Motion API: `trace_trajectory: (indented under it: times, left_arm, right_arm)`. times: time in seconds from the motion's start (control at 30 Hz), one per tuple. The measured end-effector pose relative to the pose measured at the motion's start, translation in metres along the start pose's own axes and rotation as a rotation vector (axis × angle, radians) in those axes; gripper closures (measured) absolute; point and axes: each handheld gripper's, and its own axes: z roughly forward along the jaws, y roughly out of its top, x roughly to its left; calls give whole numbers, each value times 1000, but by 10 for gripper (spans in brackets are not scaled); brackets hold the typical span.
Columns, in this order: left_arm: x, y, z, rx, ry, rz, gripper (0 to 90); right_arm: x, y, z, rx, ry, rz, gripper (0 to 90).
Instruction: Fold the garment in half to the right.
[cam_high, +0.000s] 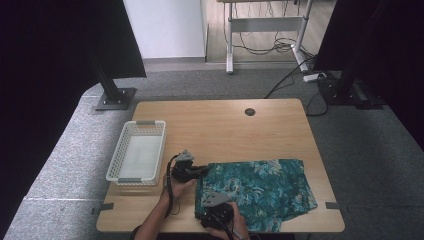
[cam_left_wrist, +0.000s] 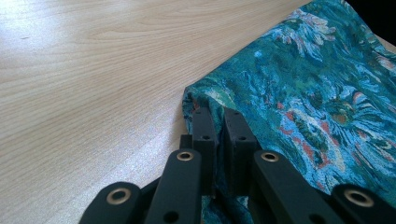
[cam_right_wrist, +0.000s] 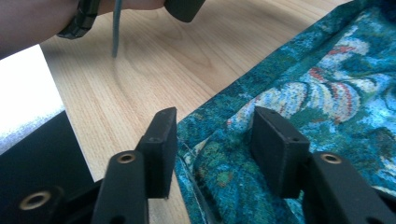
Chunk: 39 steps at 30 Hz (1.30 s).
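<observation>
A teal flower-patterned cloth lies folded on the near right part of the wooden table. My left gripper is at the cloth's far left corner, shut on the cloth's edge, with the fabric pinched between its jaws. At the near left corner my right gripper stands open, its jaws straddling the cloth's hem without clamping it. A hand holds each gripper.
A white mesh basket sits empty on the left side of the table. A round cable hole is near the far edge. Black stands and cables are on the floor beyond. The other hand's wrist lies close in the right gripper view.
</observation>
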Motion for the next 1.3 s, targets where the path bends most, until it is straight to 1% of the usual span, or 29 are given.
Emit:
trace_trajectory:
  times: [0.23, 0.5, 0.57, 0.67, 0.73, 0.77, 0.9, 1.0, 1.2, 1.3]
  left_arm:
    - [0, 0, 0, 2, 1, 1, 837]
    - [1, -1, 1, 8, 3, -5, 837]
    - [1, -1, 1, 6, 3, -4, 837]
    - [0, 0, 1, 5, 3, -3, 837]
    - [0, 0, 1, 5, 3, -2, 837]
    - [0, 0, 1, 5, 4, -2, 837]
    - [1, -1, 1, 4, 4, -5, 837]
    - [1, -1, 0, 4, 5, -4, 837]
    - [1, -1, 0, 5, 5, -2, 836]
    - [1, -1, 1, 6, 4, -2, 836]
  right_arm:
    - [0, 0, 0, 0, 3, 4, 511]
    - [1, 1, 1, 2, 59, 13, 390]
    - [3, 1, 2, 6, 44, -9, 407]
    - [7, 1, 3, 7, -4, -41, 474]
    - [7, 1, 3, 3, -30, -38, 542]
    - [7, 1, 2, 2, -35, -32, 561]
    - [7, 0, 2, -3, -65, -34, 635]
    - [7, 0, 2, -5, -73, -34, 662]
    - [5, -1, 1, -16, -92, -30, 786]
    - [5, -1, 1, -14, -98, -37, 822]
